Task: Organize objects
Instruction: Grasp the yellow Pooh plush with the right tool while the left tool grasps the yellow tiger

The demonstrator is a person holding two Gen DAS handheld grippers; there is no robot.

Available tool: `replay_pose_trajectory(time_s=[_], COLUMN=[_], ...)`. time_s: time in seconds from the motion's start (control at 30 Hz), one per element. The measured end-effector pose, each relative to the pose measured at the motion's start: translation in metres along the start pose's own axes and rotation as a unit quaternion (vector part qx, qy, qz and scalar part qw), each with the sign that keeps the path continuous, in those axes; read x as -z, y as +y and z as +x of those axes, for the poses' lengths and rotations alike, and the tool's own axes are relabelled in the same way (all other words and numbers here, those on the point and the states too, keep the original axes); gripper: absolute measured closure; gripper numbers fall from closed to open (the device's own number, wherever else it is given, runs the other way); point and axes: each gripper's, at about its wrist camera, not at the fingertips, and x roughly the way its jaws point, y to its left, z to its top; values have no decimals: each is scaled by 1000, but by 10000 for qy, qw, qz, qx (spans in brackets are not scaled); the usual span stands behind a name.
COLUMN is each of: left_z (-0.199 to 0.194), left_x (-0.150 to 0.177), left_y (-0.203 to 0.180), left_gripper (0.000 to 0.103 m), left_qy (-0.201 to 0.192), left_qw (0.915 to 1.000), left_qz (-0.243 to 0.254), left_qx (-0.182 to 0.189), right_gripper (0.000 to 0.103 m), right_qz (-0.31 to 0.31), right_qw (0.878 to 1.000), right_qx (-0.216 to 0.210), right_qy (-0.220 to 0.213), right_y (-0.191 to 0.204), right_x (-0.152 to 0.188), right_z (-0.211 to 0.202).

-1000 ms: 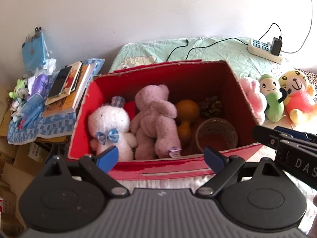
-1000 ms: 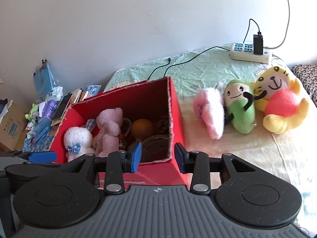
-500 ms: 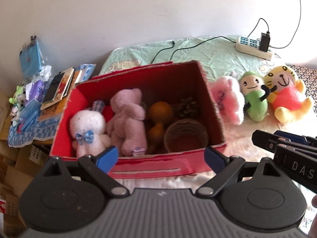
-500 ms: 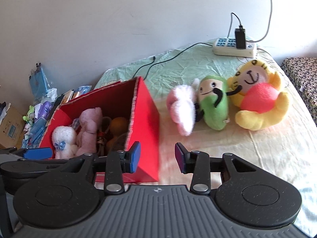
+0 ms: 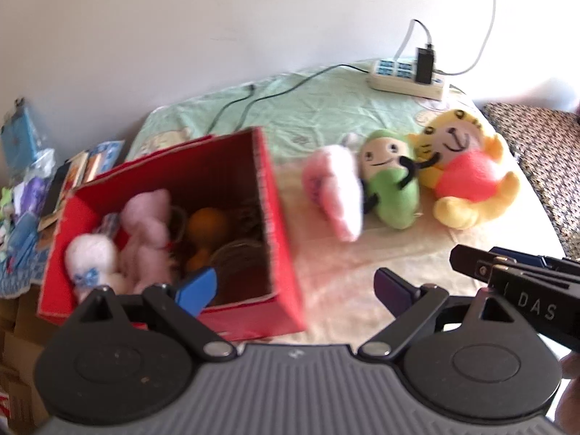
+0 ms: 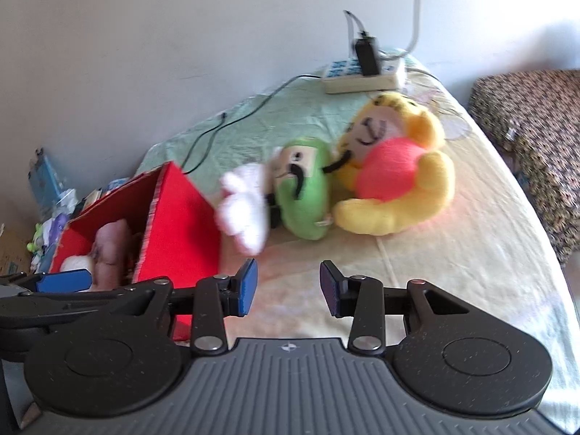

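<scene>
A red box [image 5: 279, 239] [image 6: 181, 217] stands on the bed and holds a white plush [image 5: 92, 261], a mauve plush [image 5: 148, 232], an orange gourd [image 5: 206, 223] and a round basket. To its right lie a pink plush [image 5: 335, 192] [image 6: 243, 210], a green plush [image 5: 391, 185] [image 6: 304, 195] and a yellow tiger plush [image 5: 467, 177] [image 6: 395, 177]. My left gripper [image 5: 295, 284] is open and empty at the box's near right corner. My right gripper [image 6: 288, 288] is open and empty, short of the pink and green plush.
A power strip [image 5: 406, 79] [image 6: 362, 76] with a plugged charger and black cables lies at the back by the wall. Books and small items [image 5: 54, 181] sit left of the box. A patterned cushion [image 5: 536, 152] [image 6: 533, 134] lies at the right.
Both grippers have swung right, away from the box toward the three plush toys on the bed. Both jaws stay open and empty.
</scene>
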Motion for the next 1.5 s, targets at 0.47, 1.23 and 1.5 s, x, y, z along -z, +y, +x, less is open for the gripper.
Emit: replay_pose_trajectory(time_s=[0.47, 1.23, 1.5], left_z=[34, 134, 159], left_x=[-23, -78, -83], left_y=[-62, -123, -130], left_gripper=[9, 9, 4], left_qy=[-14, 542, 733], left_qw=[9935, 9582, 9509], left_qz=[324, -158, -183], left_qx=[1090, 2805, 3002], right_gripper=[60, 46, 44], right_qz=[778, 1677, 1598], right_qw=[9966, 9829, 9786], right_qx=[204, -737, -1202], right_qy=[154, 184, 490], right_y=[-80, -178, -174], right_x=[-17, -99, -106], right_z=[12, 96, 129])
